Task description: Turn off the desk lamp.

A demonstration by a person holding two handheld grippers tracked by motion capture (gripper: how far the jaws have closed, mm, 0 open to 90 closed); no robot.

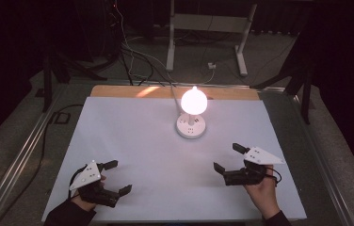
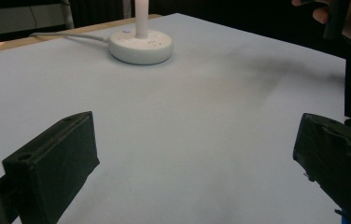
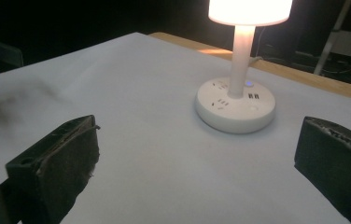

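Observation:
A small white lamp (image 1: 193,101) glows at the back middle of the white table sheet (image 1: 132,141); its round base (image 1: 191,127) carries sockets and a cord. My left gripper (image 1: 117,177) rests open at the front left, nothing between its jaws. At the front right my right gripper (image 1: 229,157) is open too, jaws wide apart and empty. The left gripper view shows the lamp base (image 2: 140,45) far ahead. In the right gripper view the lit shade (image 3: 249,10), stem and base (image 3: 235,108) stand ahead, right of centre.
A wooden table edge (image 1: 118,91) shows behind the sheet. Metal rails (image 1: 20,155) run along both sides. Cables (image 1: 132,56) and a white stand's legs (image 1: 203,42) lie on the dark floor beyond. A hand (image 2: 346,21) shows at the left gripper view's top right.

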